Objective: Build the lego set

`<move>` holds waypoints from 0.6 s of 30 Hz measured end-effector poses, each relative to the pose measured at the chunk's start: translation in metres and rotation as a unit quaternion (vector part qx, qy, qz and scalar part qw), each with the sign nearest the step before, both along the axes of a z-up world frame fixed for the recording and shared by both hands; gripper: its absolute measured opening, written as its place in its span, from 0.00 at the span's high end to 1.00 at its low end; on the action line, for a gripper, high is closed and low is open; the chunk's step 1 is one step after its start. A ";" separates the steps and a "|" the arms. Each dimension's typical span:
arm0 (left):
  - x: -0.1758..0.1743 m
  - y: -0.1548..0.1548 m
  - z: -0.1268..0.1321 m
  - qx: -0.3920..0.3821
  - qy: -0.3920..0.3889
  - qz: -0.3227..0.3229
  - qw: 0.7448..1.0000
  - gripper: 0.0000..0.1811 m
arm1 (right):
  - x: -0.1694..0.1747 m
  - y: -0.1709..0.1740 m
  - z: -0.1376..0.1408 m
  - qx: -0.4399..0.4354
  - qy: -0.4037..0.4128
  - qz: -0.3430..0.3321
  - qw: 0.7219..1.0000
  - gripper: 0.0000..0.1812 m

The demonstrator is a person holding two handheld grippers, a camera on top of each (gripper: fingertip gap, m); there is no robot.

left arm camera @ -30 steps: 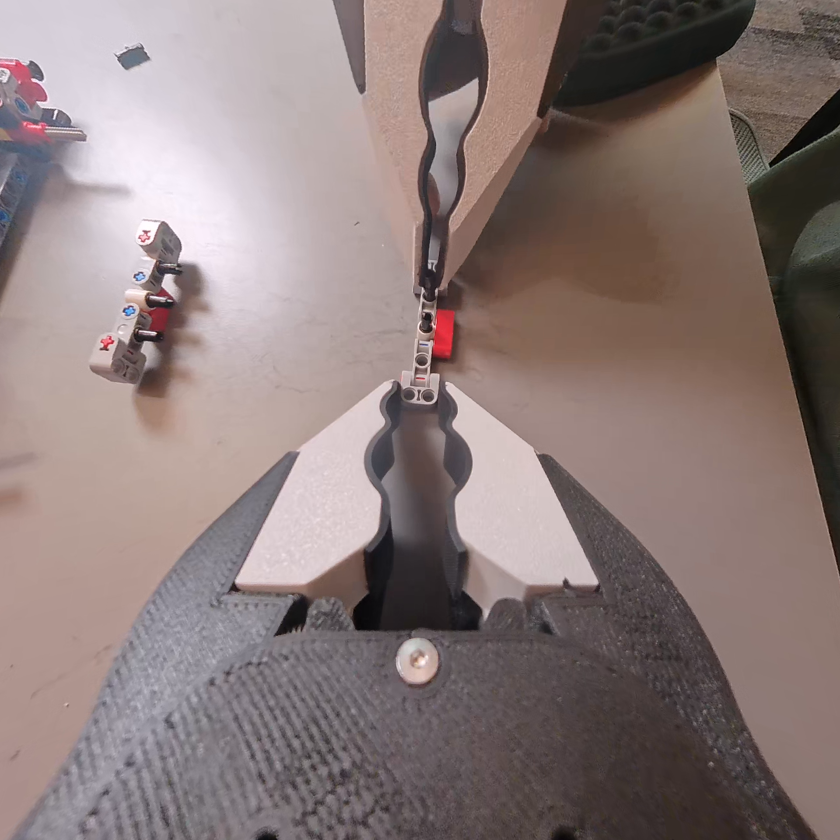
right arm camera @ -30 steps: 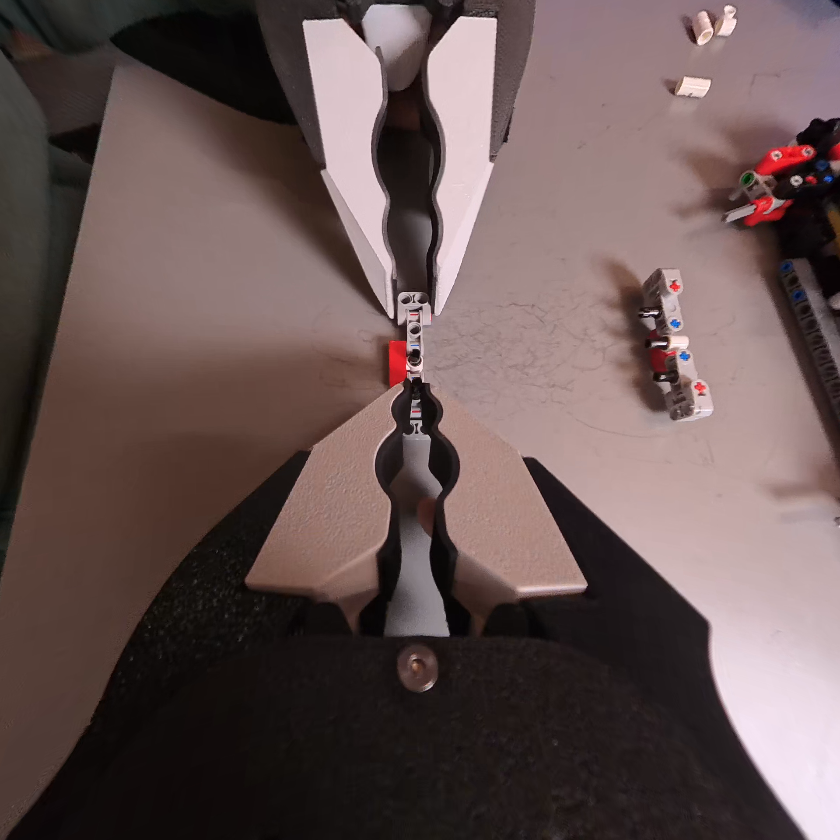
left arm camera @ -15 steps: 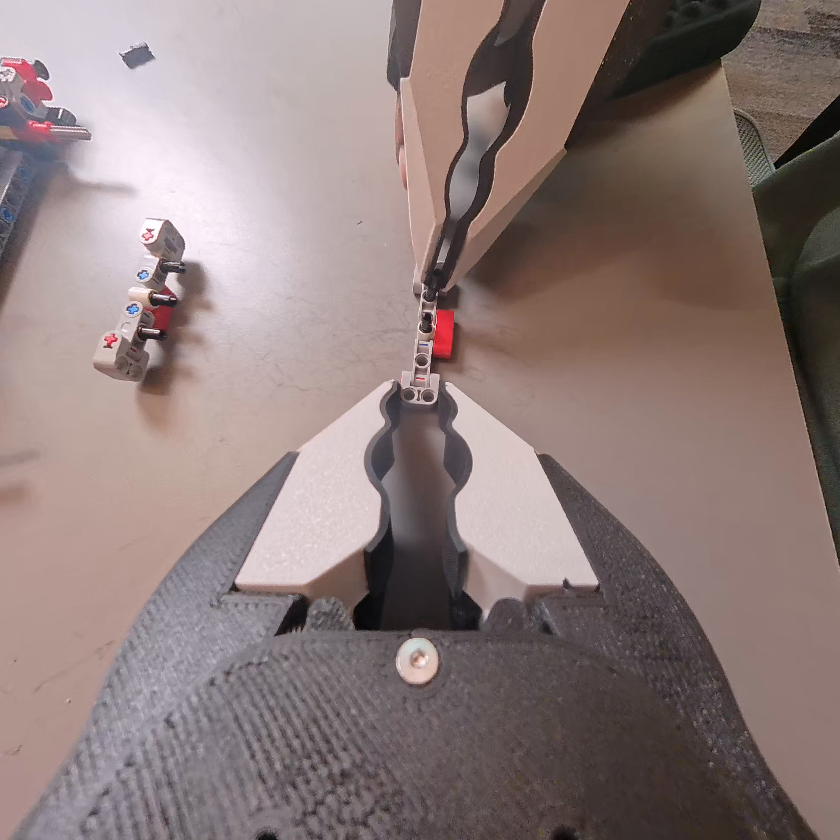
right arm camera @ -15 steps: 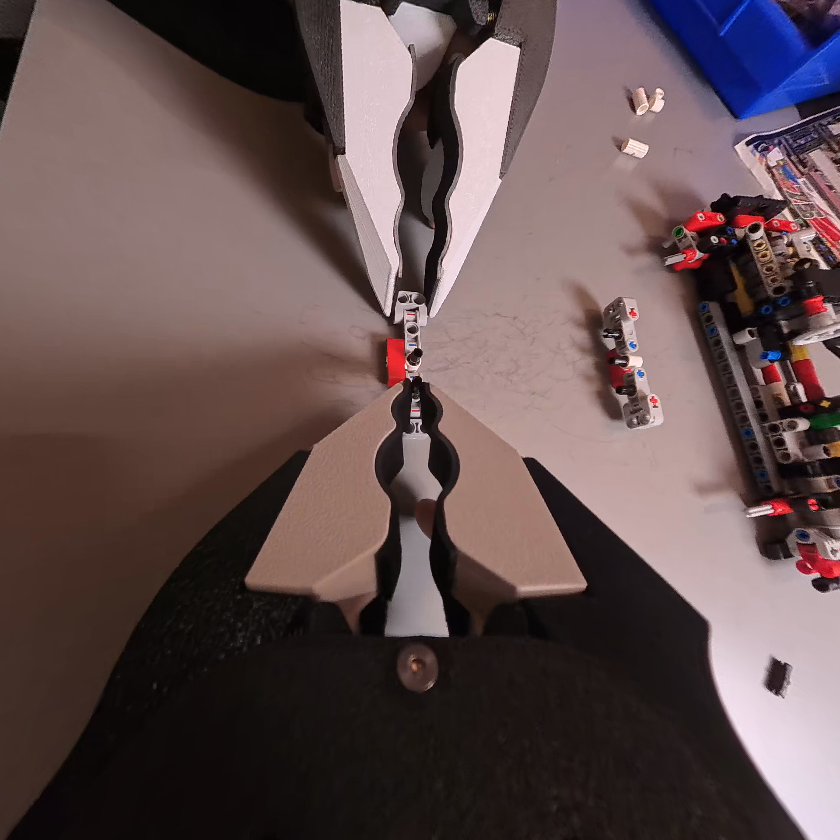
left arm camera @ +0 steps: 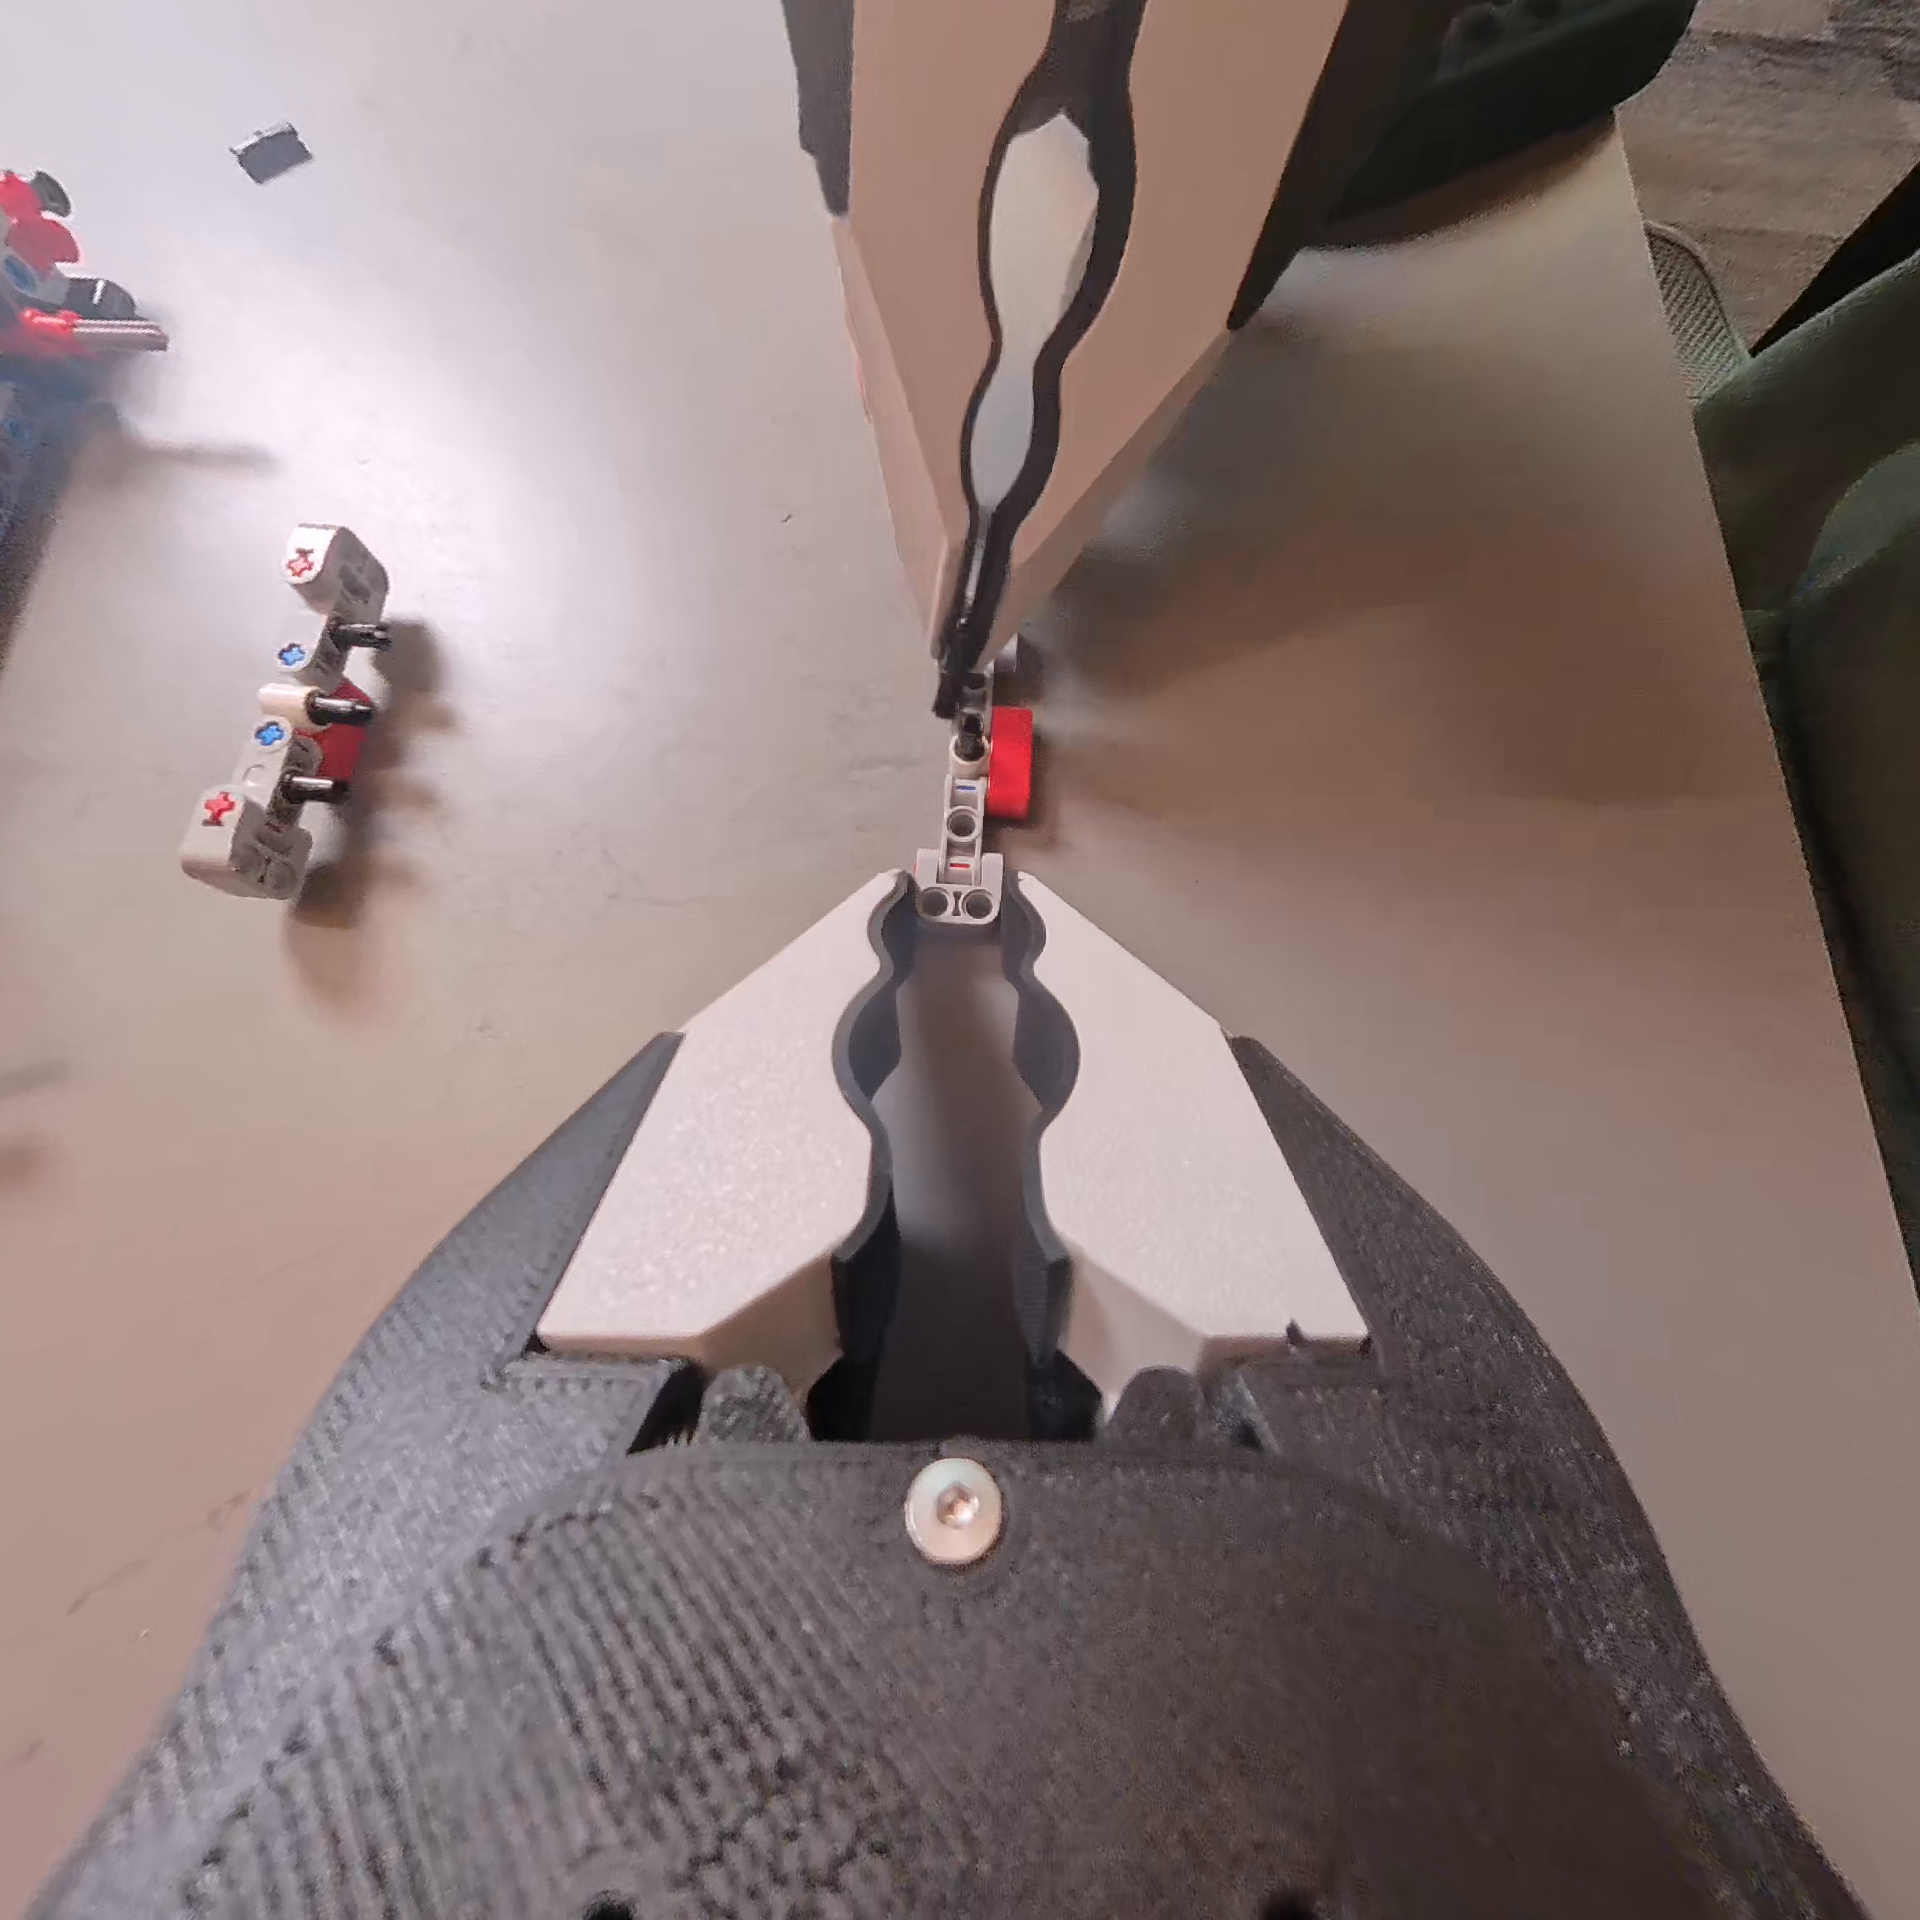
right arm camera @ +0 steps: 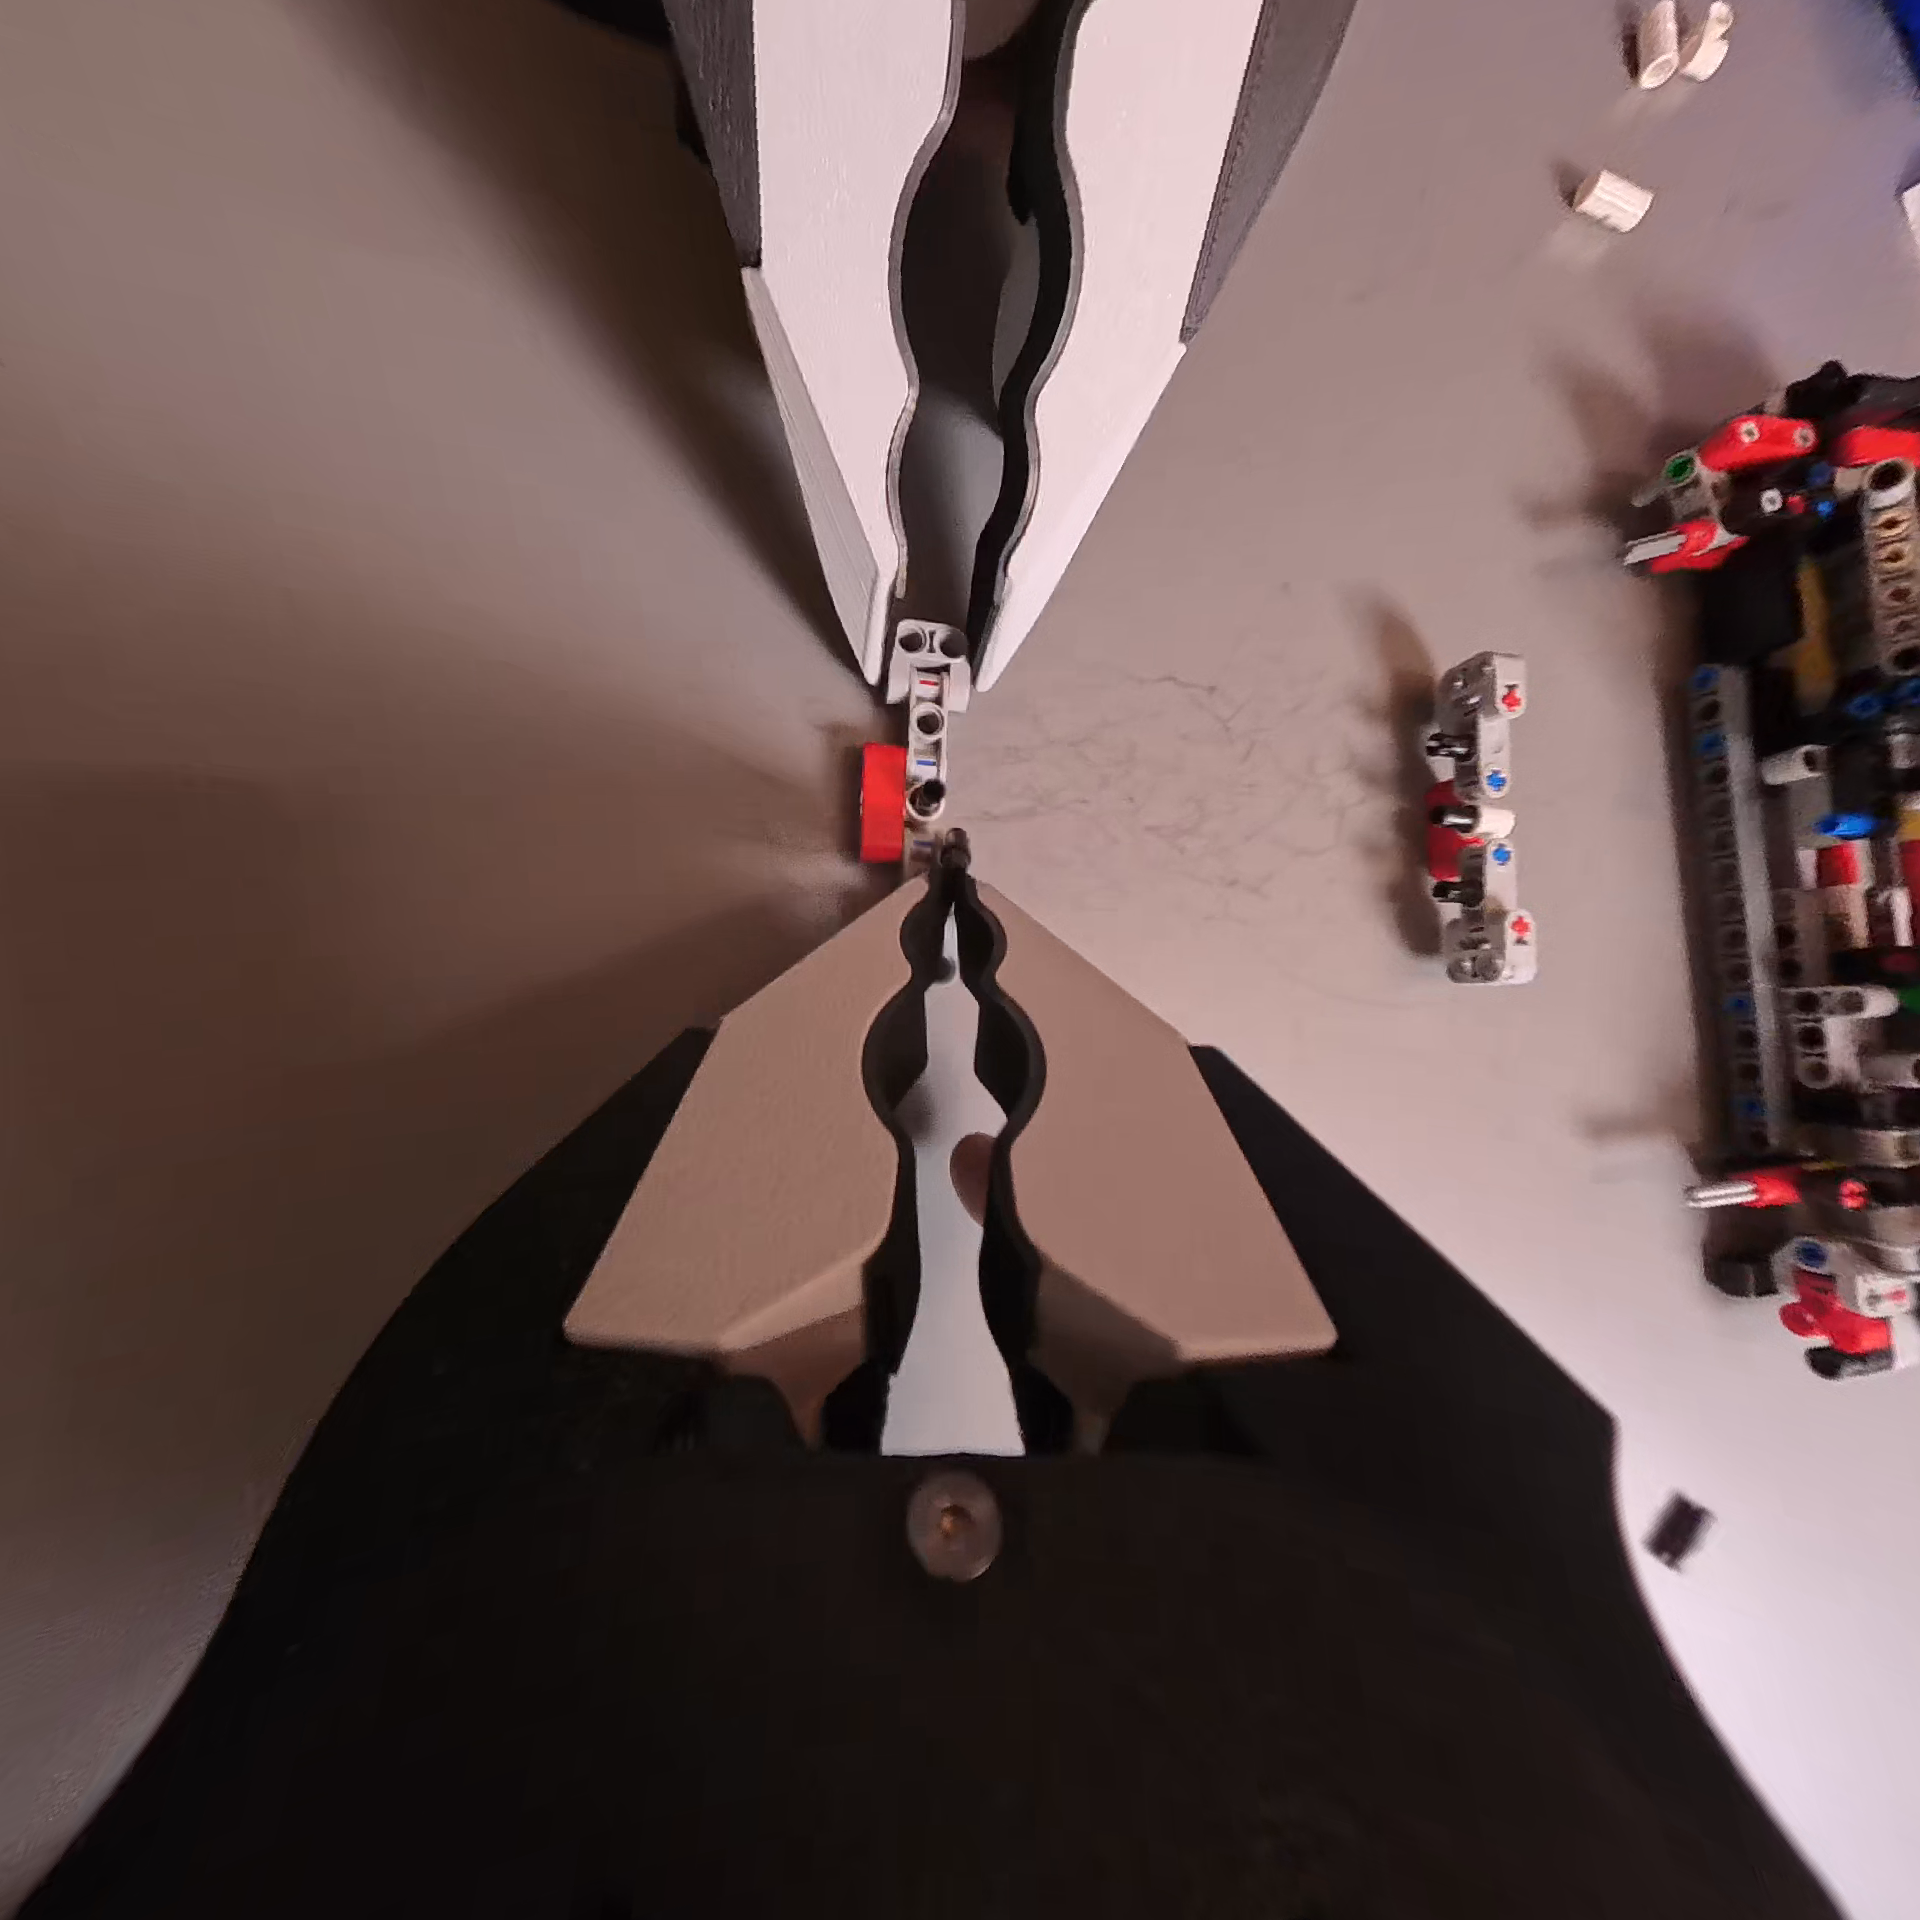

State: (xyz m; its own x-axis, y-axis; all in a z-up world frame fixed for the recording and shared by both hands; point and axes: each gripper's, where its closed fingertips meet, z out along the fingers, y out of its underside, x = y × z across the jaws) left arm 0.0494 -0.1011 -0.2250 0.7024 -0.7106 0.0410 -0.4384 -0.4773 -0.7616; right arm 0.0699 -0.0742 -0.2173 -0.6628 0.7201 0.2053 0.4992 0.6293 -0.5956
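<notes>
While I held both tools over the tabletop point(left arm camera: 1299, 1039), the items stood thus. Item one: grey lego assembly point(left arm camera: 961, 831), lying on the tabletop, my landmark. Item two: left gripper point(left arm camera: 958, 896), its fingers clamped on the near end of the assembly. Item three: right gripper point(right arm camera: 953, 883), at the opposite end of the assembly, its fingers pressed together on a small black pin point(right arm camera: 954, 847); I could not tell whether the pin touched the assembly. Item four: red piece point(right arm camera: 881, 790), touching the assembly's side. Item five: second grey sub-assembly point(right arm camera: 1481, 821) with black pins and red and blue marks, well apart from the landmark. Item six: large partly built model point(right arm camera: 1829, 831), beyond that sub-assembly. Item seven: small black piece point(left arm camera: 270, 151), far from the landmark.
</notes>
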 end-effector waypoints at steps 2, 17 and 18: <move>0.000 0.000 0.000 0.002 0.001 0.000 1.000 0.92 | -0.002 -0.002 0.002 -0.017 0.002 0.002 1.000 1.00; 0.019 -0.002 0.052 0.075 -0.143 -0.029 0.986 0.95 | -0.011 -0.034 0.048 -0.133 0.132 0.023 0.982 1.00; 0.020 -0.003 0.052 0.076 -0.142 -0.033 0.986 0.98 | -0.011 -0.034 0.049 -0.132 0.136 0.024 0.982 1.00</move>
